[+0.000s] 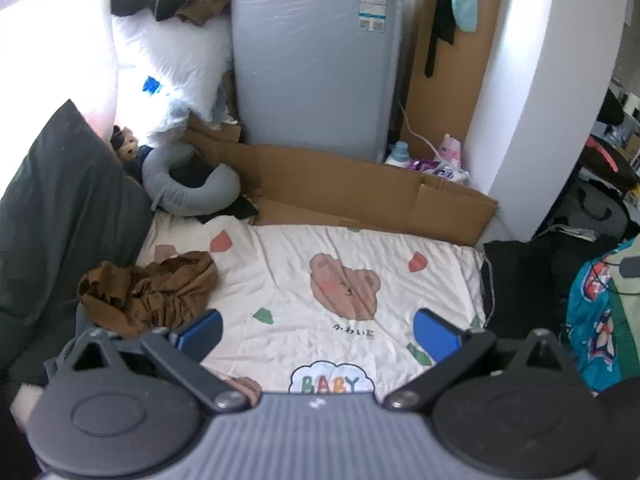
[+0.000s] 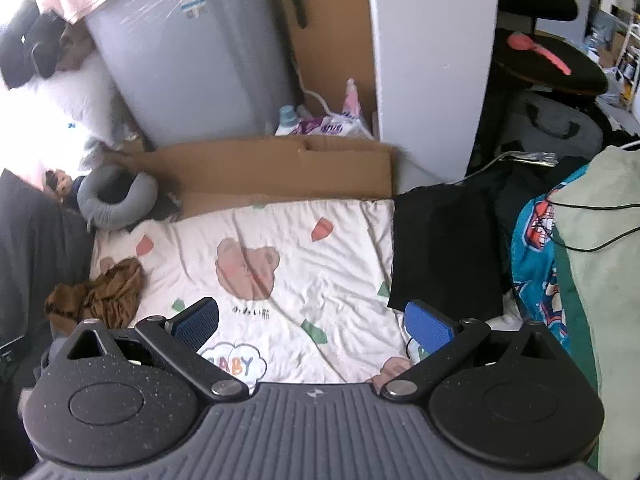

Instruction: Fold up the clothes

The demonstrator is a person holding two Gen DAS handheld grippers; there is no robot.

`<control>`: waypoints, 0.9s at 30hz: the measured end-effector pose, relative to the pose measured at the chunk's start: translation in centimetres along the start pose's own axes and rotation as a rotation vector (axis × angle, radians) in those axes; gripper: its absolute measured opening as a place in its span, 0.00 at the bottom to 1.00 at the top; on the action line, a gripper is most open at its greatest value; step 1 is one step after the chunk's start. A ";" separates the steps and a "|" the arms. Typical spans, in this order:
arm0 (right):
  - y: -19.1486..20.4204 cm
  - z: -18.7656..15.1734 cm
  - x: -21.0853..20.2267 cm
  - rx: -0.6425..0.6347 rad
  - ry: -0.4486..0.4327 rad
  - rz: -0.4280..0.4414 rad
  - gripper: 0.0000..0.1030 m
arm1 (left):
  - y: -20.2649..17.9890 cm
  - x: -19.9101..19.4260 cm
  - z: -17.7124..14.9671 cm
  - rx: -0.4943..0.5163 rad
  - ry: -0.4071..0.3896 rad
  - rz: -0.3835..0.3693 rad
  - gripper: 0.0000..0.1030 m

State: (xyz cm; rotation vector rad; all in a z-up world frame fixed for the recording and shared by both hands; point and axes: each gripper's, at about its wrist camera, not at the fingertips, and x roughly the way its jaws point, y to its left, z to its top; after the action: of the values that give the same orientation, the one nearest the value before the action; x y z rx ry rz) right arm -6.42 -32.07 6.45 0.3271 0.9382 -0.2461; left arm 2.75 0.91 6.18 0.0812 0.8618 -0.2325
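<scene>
A crumpled brown garment (image 1: 152,292) lies in a heap at the left edge of a white bear-print blanket (image 1: 360,252). In the right wrist view the same brown garment (image 2: 100,296) sits at the blanket's (image 2: 320,272) left side, and a flat black garment (image 2: 444,248) lies along the right edge. My left gripper (image 1: 318,334) hovers open above the blanket, its left blue pad just right of the brown heap. My right gripper (image 2: 312,322) is open too, with nothing between its pads, and its right pad is near the black garment's lower corner.
A grey appliance (image 1: 316,56) and flattened cardboard (image 1: 360,188) stand behind the blanket. A grey neck pillow (image 1: 184,184) and a dark cushion (image 1: 60,208) lie at the left. Blue patterned fabric (image 2: 536,256), a green cloth (image 2: 600,272) and bags crowd the right.
</scene>
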 end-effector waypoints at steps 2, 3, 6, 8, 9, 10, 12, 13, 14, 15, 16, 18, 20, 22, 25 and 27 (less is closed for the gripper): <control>0.3 -0.5 0.5 -0.022 0.010 0.003 0.99 | 0.1 0.2 -0.7 -0.027 0.001 0.001 1.00; 0.4 -0.8 0.7 -0.034 0.013 0.002 0.99 | 0.1 0.2 -1.0 -0.039 0.000 0.003 1.00; 0.7 -2.0 1.2 -0.064 0.016 0.012 0.99 | -0.2 0.3 -2.1 -0.032 -0.004 0.024 1.00; 0.6 -2.8 1.6 -0.074 0.019 0.018 0.99 | -0.5 0.5 -2.8 -0.019 -0.001 0.034 1.00; 0.5 -3.2 1.8 -0.075 0.022 0.016 0.99 | -0.7 0.6 -3.0 -0.021 0.005 0.032 1.00; 0.5 -3.4 1.9 -0.079 0.026 0.016 0.99 | -0.8 0.6 -3.3 -0.034 0.010 0.025 1.00; 0.5 -3.9 2.2 -0.089 0.036 0.015 0.99 | -1.0 0.8 -3.8 -0.060 0.021 0.009 1.00; 0.5 -4.1 2.3 -0.094 0.041 0.015 0.99 | -1.2 0.9 -4.0 -0.063 0.028 0.004 1.00; 0.5 -4.4 2.5 -0.099 0.046 0.014 0.99 | -1.5 1.1 -4.2 -0.059 0.034 0.000 1.00; 0.5 -4.6 2.6 -0.104 0.051 0.014 0.99 | -1.9 1.2 -4.4 -0.050 0.039 -0.002 1.00; 0.5 -4.8 2.8 -0.109 0.056 0.014 0.99 | -2.1 1.4 -4.6 -0.049 0.044 -0.007 1.00; 0.4 -5.1 3.1 -0.118 0.065 0.015 0.99 | -2.2 1.7 -4.8 -0.059 0.050 -0.010 1.00; 0.3 -5.2 3.5 -0.126 0.083 0.027 0.99 | -2.3 1.9 -5.0 -0.070 0.054 -0.009 1.00; 0.3 -5.4 3.9 -0.132 0.099 0.037 0.99 | -2.5 2.4 -4.9 -0.074 0.067 -0.006 1.00; 0.5 -5.9 4.5 -0.135 0.115 0.044 0.99 | -2.9 2.8 -4.7 -0.066 0.077 0.008 1.00; 0.5 -6.3 5.0 -0.142 0.127 0.045 0.99 | -3.3 2.8 -4.8 -0.042 0.073 0.031 1.00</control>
State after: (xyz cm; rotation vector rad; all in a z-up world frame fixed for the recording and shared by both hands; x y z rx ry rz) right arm -8.12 -29.51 -1.02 0.2345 1.0665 -0.1170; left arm 0.19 -2.00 1.05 0.0638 0.9375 -0.1832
